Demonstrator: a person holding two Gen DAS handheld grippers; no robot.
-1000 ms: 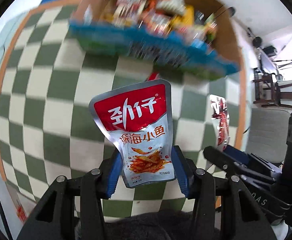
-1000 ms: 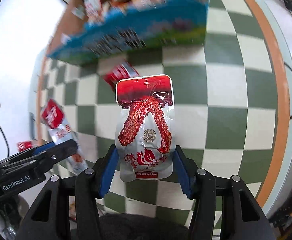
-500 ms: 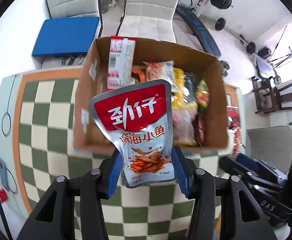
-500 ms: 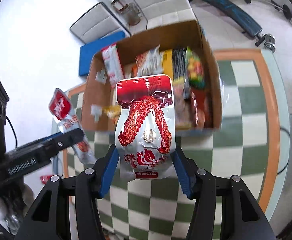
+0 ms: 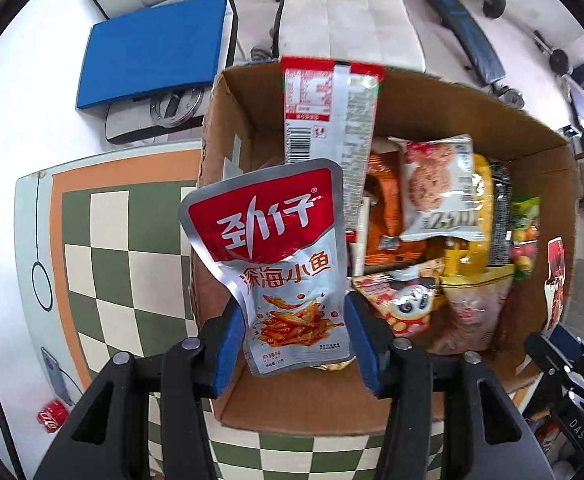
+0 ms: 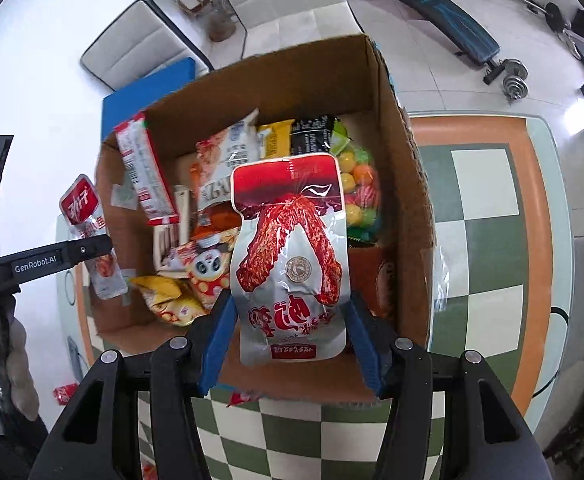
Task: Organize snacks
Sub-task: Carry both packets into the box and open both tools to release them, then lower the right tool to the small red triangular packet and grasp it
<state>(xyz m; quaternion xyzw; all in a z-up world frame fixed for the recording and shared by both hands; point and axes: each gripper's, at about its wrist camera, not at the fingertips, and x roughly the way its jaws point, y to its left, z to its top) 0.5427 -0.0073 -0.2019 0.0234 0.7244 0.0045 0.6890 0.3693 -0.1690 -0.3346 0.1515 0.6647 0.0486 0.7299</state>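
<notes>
My left gripper (image 5: 296, 320) points down over the left part of the open cardboard box (image 5: 412, 92). A silver and red fish snack packet (image 5: 276, 248) stands between its blue pads, which still touch it as the jaws are opening. My right gripper (image 6: 290, 320) is shut on a silver packet printed with red meat strips (image 6: 292, 248), above the box's (image 6: 312, 80) front right part. The box holds several snack packs, among them a cookie bag (image 5: 436, 192) and a panda pack (image 6: 206, 268). The fish packet (image 6: 84, 208) shows at the left of the right wrist view.
The box stands on a green and cream checkered table (image 5: 104, 248) with an orange border. White chairs (image 5: 344, 8) and a blue cushion (image 5: 152, 44) lie beyond it. A red can (image 5: 52, 416) sits low at the left. A red wrapper (image 6: 244, 396) pokes out by the box's front.
Both grippers have travelled with their packets from over the checkered table in front of the box to above its open top. The box contents now lie below them.
</notes>
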